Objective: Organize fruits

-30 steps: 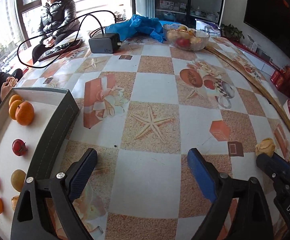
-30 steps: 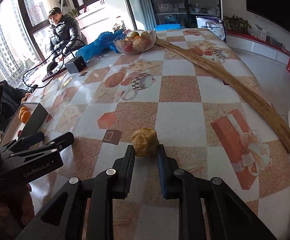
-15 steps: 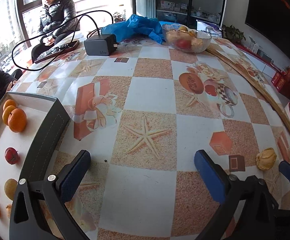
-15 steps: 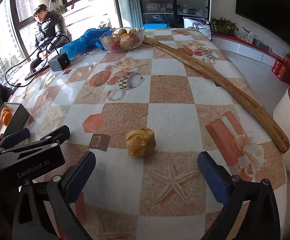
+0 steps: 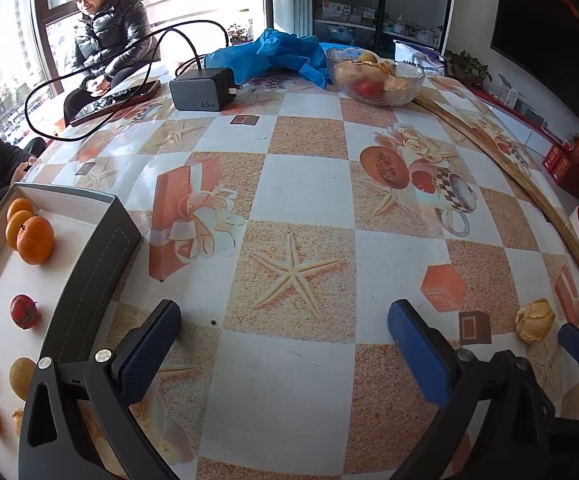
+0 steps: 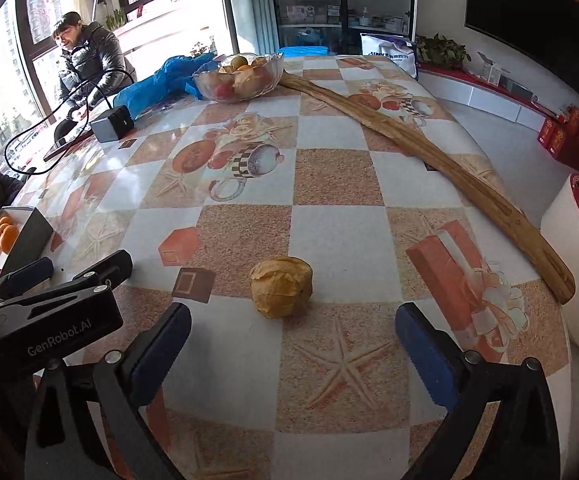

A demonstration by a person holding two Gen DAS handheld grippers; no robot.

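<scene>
On the near table (image 6: 329, 240), just beyond your right gripper (image 6: 292, 344) with fingers spread wide and empty, sits the yellow peel-like fruit (image 6: 281, 292); centre it before clenching gently, while your left gripper (image 5: 285, 344), also spread empty, waits beside the tray (image 5: 89, 264).

This looks like a lived-in home, a sitting or dining room high up in a flat: tall windows (image 5: 17, 40) along the far left side show other apartment blocks outside. A large table under a glossy checked tablecloth printed with starfish and gift boxes (image 5: 289, 200) carries a clear glass bowl of fruit (image 5: 375, 76) near its far edge, beside a grey phone charger block with a black cable (image 5: 203, 88). Behind the far edge stand glass-fronted shelves of small household goods (image 6: 345, 4), with a potted green plant (image 6: 441, 50) on a low ledge to the right.
</scene>
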